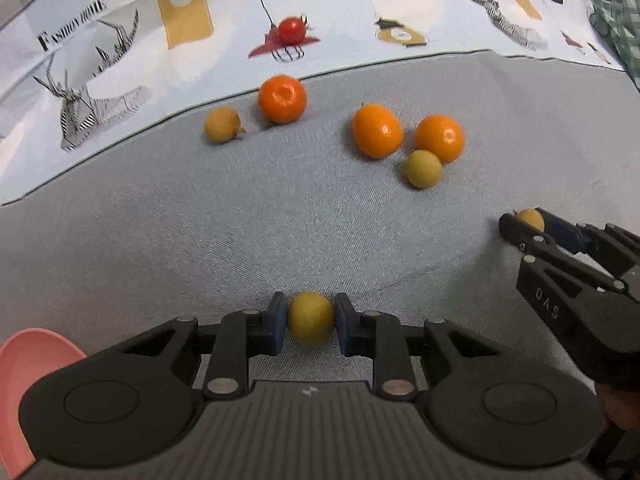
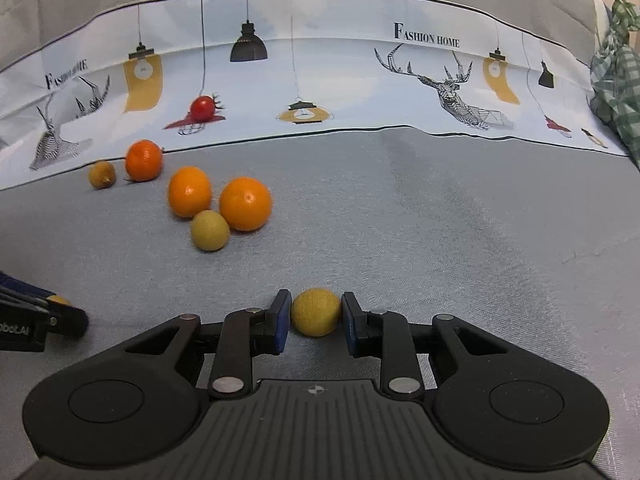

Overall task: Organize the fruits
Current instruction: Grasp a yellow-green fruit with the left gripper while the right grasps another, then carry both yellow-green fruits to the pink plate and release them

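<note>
My left gripper point(image 1: 311, 324) is shut on a small yellow fruit point(image 1: 310, 319) just above the grey cloth. My right gripper point(image 2: 316, 312) is shut on another small yellow fruit point(image 2: 316, 311); it also shows in the left wrist view point(image 1: 530, 220) at the right. Further off lie three oranges point(image 1: 282, 98) point(image 1: 377, 130) point(image 1: 439, 138), two more yellow fruits point(image 1: 221, 124) point(image 1: 423, 168) and a red cherry tomato point(image 1: 292, 30) on the printed cloth.
A pink bowl point(image 1: 24, 364) sits at the lower left beside my left gripper. A green checked cloth point(image 2: 618, 76) lies at the far right. The grey cloth point(image 2: 460, 220) meets a white printed cloth point(image 2: 360, 92) behind the fruits.
</note>
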Demonstrator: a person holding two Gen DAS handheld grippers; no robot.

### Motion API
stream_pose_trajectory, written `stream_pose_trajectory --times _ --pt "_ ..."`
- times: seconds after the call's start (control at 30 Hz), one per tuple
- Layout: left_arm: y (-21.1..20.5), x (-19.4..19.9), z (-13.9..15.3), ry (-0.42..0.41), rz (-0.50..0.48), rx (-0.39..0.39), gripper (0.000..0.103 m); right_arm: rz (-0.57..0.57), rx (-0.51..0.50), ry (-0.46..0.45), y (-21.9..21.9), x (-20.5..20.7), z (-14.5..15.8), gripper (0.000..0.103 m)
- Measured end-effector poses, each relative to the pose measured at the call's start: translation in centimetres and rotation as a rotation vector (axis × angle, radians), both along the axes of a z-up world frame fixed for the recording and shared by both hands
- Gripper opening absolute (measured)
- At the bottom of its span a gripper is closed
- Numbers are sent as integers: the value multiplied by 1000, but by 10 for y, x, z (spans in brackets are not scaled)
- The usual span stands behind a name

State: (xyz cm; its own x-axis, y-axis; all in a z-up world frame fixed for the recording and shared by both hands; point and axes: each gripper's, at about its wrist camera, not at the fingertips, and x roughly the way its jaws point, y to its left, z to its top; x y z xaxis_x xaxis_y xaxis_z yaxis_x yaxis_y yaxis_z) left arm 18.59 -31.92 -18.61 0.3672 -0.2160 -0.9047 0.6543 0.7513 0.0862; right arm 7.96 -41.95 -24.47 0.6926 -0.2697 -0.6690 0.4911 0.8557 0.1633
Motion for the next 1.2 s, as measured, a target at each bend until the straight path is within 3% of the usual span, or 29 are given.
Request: stream_pose_trajectory --times 0.1,0.33,0.53,0.87,1.2 --pt "10 -6 17 -7 27 -28 28 22 3 -39 13 -12 16 28" --pt "62 -44 81 -161 101 -89 28 85 -5 -159 65 -57 73 28" --pt "120 -67 123 -191 185 -115 28 199 -18 -203 111 -74 115 28" --pt "222 -97 159 -224 322 -150 28 347 -49 -263 193 -85 171 28" --pt "275 -120 181 -245 385 -236 28 456 -110 -282 249 -102 201 28"
